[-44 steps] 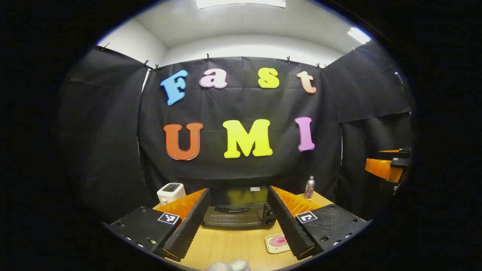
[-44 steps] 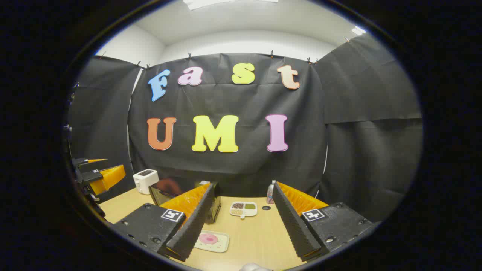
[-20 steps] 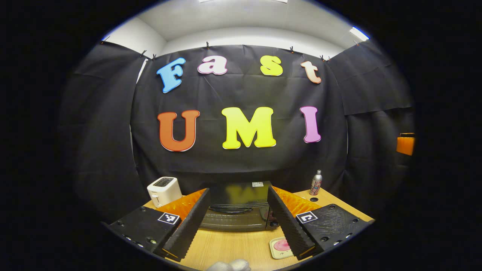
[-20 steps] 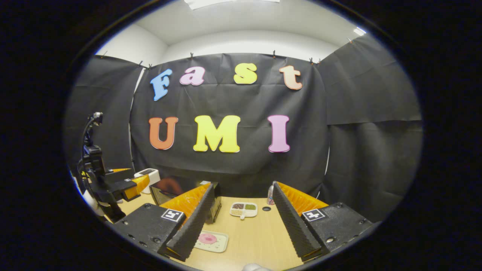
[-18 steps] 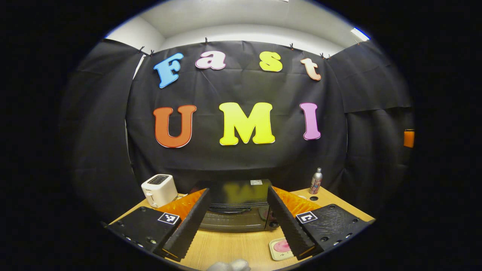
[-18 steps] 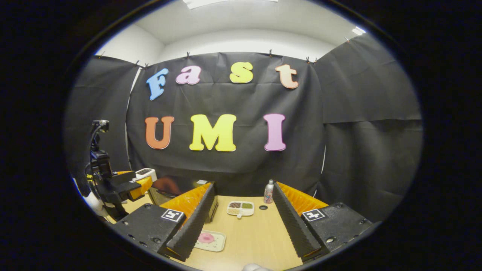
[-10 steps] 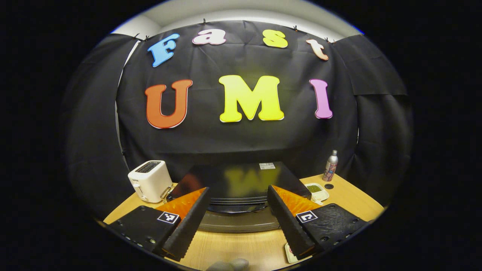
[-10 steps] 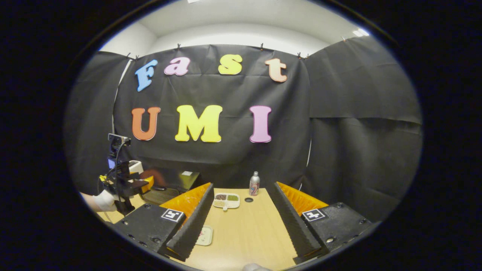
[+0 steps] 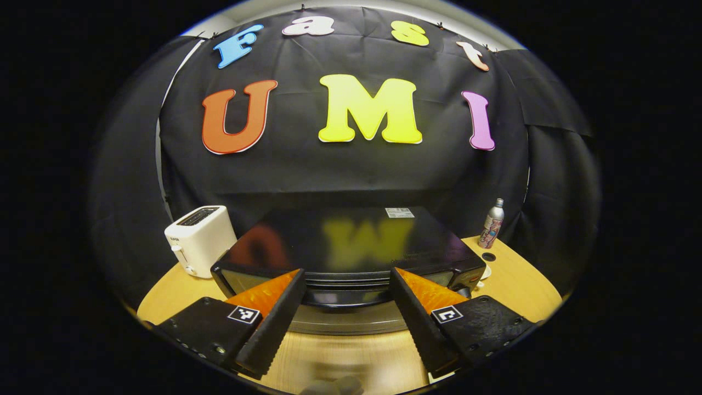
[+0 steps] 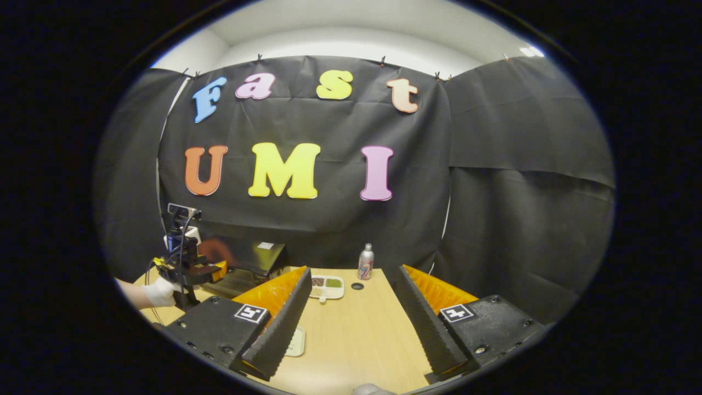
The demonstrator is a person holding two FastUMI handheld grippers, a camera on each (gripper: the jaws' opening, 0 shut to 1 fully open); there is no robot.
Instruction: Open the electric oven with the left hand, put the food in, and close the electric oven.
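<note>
Left gripper [image 9: 346,296] is sitting right at the front of the black electric oven [image 9: 351,247], jaws spread wide, either side of the oven's dark curved door handle [image 9: 343,299]. The fingers are covering the handle ends, so I cannot tell whether they are touching it; nothing is being gripped. The oven door is looking closed, but the lower part is blurring out and the fingers are hiding most of it. The glossy oven top is reflecting colour from the wall.

In the right gripper view, the left gripper [image 10: 211,270] is showing far off at the oven front [image 10: 241,269], held by a white-gloved hand [image 10: 159,292].

Right gripper [image 10: 351,312] is hanging above the light wooden bench [image 10: 356,334], jaws wide apart and holding nothing.

The food: a pale tray is lying on the bench, cut off behind the right gripper's own left finger [image 10: 296,341], contents hidden. In the left gripper view only a sliver of it is peeking out under the right finger [image 9: 439,377].

Also on the bench:
- white toaster [image 9: 200,238] just left of the oven
- silver bottle with printed label [image 9: 492,223] to the right, beside a dark round hole [image 9: 488,257] in the bench
- white divided dish of brown and green bits [image 10: 327,286]
</note>
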